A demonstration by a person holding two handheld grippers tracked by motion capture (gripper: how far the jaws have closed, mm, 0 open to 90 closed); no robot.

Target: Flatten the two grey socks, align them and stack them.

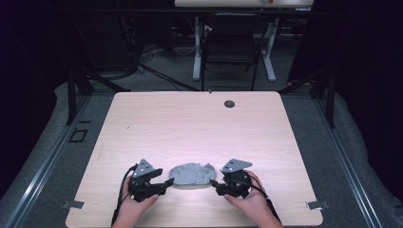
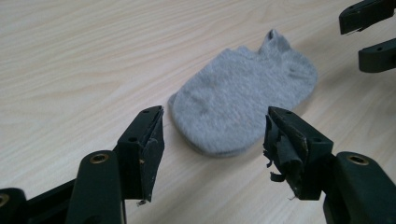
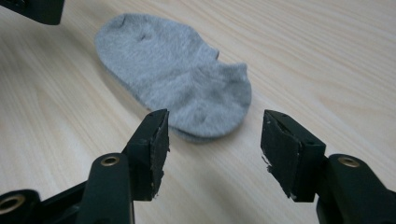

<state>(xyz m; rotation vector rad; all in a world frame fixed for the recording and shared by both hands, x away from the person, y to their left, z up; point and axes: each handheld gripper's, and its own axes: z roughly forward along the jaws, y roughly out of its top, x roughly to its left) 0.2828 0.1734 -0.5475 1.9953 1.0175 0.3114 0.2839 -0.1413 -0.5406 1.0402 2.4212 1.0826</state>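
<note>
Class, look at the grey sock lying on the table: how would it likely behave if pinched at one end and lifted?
The grey sock lies flat and folded, soft knit, so it would probably droop limply. It looks thin, so likely very light. On the smooth wooden table, a push might slide or bunch it rather than roll it.

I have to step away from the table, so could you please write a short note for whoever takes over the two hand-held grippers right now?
Left hand-held gripper: jaws open, nothing between the pads, just short of one end of the sock.
Right hand-held gripper: jaws open, empty, at the opposite end.
Grey sock: lies near the front edge of the wooden table, between the two grippers, apparently folded over on itself, with a second layer showing at the lower edge.
Done: the sock appears folded and is released.
Left: probably only to draw both hands back; check the fold first.
</note>
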